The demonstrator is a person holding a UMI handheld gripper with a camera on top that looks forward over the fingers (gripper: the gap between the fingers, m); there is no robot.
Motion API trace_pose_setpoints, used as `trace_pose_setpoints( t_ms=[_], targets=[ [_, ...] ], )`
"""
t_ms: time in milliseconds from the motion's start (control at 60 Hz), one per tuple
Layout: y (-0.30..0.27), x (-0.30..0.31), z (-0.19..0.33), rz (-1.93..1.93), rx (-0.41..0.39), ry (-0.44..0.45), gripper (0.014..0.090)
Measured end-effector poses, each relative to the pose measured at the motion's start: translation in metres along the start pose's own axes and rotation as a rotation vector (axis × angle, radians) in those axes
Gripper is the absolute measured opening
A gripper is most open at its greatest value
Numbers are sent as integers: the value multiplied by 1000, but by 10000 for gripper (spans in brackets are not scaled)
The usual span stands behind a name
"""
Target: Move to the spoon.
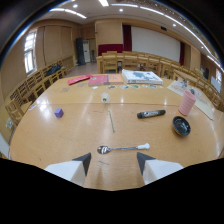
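- Nearly there: gripper (114, 162) hangs over the table (60, 135), fingers apart, nothing between them.
- spoon (123, 148) lies flat just ahead of the fingertips, roughly centred on the gap, not touched.
- Left, by my read: a short advance forward and down.
- Long axis runs crosswise to the fingers; bowl points left, white handle tip right.

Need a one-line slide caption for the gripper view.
Open hand-held gripper hovers just short of the spoon lying crosswise on the wooden table.
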Motion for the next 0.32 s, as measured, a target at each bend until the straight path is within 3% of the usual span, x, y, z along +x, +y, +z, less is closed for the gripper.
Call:
trace_pose_setpoints(
  t_ms=[317],
  targets=[
    [-1,3,4,4,-7,12,865]
  ],
)
